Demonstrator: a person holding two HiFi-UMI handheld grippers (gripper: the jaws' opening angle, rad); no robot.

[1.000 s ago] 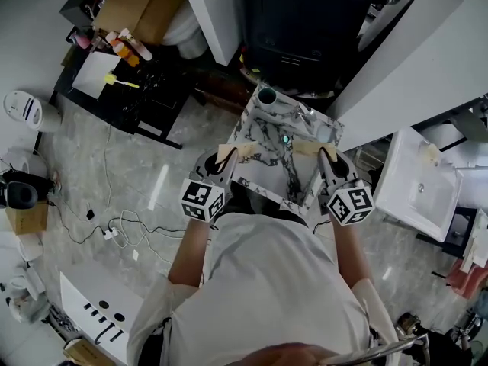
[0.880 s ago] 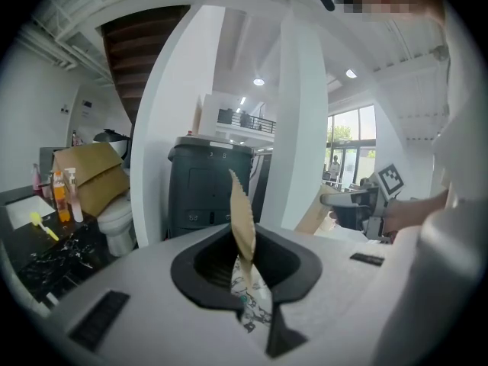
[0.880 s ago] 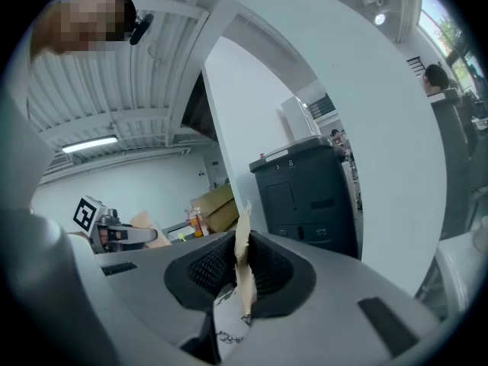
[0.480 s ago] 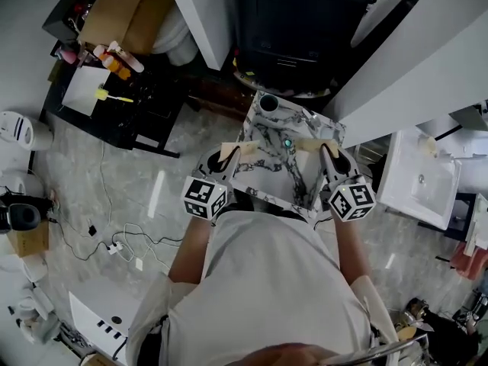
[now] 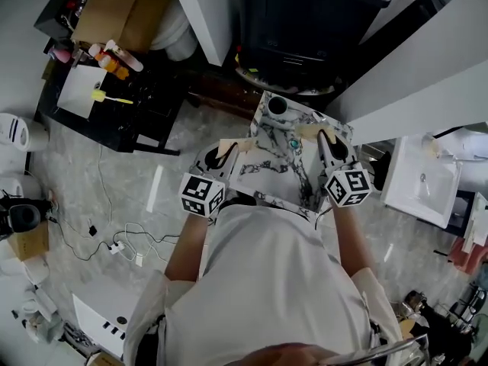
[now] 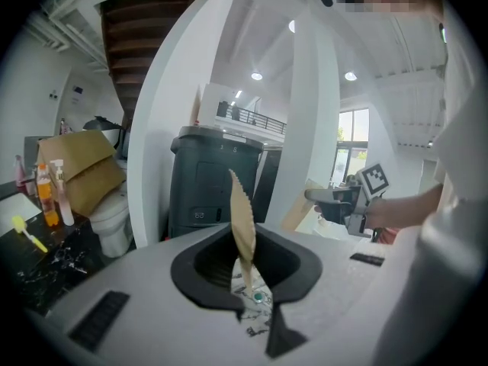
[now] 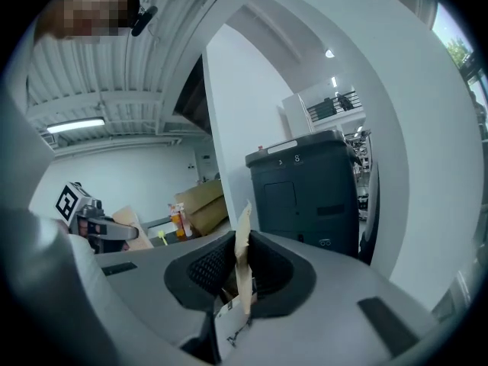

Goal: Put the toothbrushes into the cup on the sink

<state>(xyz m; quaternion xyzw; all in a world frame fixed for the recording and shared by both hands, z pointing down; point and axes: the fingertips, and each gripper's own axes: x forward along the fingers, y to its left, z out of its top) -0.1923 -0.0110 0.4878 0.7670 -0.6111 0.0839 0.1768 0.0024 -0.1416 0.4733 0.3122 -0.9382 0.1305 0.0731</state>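
I carry a marbled tray (image 5: 263,170) between both grippers. A dark cup (image 5: 277,106) stands at its far end. A dark toothbrush with a teal spot (image 5: 293,144) lies on the tray. My left gripper (image 5: 223,155) is shut on a cardboard tab (image 5: 228,146) at the tray's left side. My right gripper (image 5: 325,140) is shut on the cardboard tab (image 5: 308,130) at the right side. In the left gripper view the tab (image 6: 243,227) stands upright between the jaws. The right gripper view shows its tab (image 7: 242,259) pinched the same way.
A tall black bin (image 5: 320,21) stands just beyond the tray. A white sink (image 5: 423,181) is at the right. At the far left a black table (image 5: 145,109) holds bottles (image 5: 114,52) and a yellow brush (image 5: 110,97). Cables (image 5: 114,235) lie on the floor.
The tray and both grippers have moved a little forward, toward the black bin. Both grips on the cardboard tabs are unchanged.
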